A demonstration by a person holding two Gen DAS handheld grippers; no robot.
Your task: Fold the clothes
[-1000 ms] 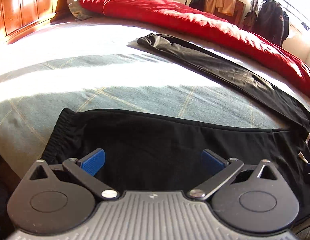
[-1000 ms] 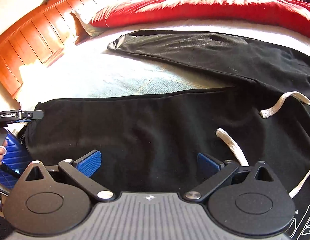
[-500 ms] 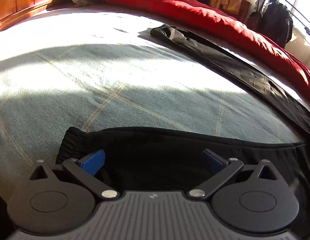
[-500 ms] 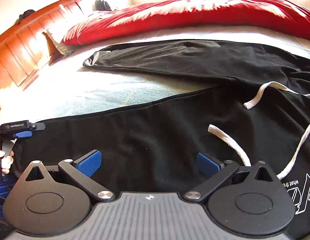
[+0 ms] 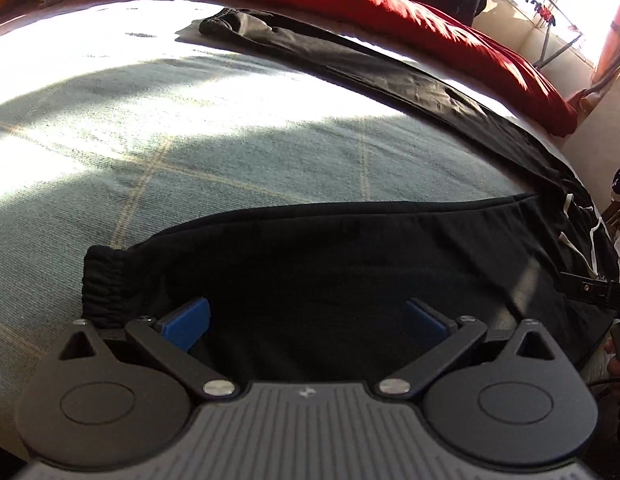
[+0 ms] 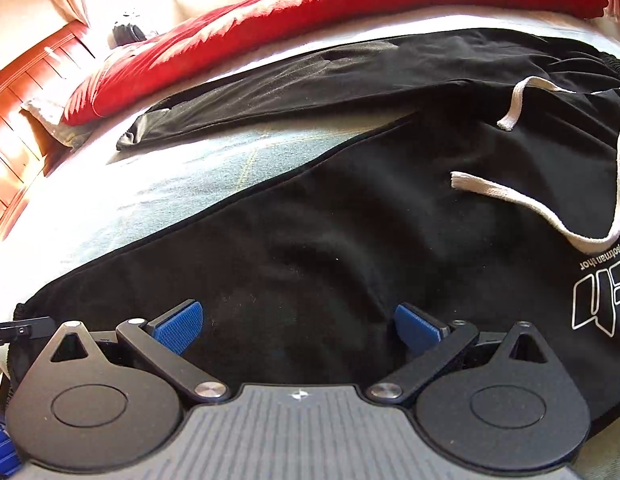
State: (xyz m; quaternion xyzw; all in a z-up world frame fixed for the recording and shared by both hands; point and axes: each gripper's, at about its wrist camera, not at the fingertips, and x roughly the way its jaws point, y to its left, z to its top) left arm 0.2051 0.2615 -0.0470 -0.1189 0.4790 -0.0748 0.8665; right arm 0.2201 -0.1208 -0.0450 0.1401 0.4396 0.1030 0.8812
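Observation:
Black jogger trousers point(image 5: 350, 264) lie spread on a pale green bed cover point(image 5: 189, 152), legs apart. The near leg ends in an elastic cuff point(image 5: 103, 280) just left of my left gripper point(image 5: 307, 322), which is open with its blue pads over the cloth. In the right wrist view the same trousers point(image 6: 330, 240) fill the foreground, with a white drawstring point(image 6: 510, 200) and white print point(image 6: 598, 300) at the right. My right gripper point(image 6: 297, 326) is open above the near leg's thigh. The far leg point(image 6: 310, 80) stretches away to the left.
A red quilt point(image 5: 350, 4) lies along the far side of the bed, also seen as the red quilt point(image 6: 310, 12). A wooden headboard point(image 6: 25, 104) stands at the left. The other gripper's tip point(image 5: 590, 292) shows at the right edge.
Both grippers stayed open. The left camera swung right and closer along the near leg; the right camera turned toward the waistband, bringing the drawstring and print further into view.

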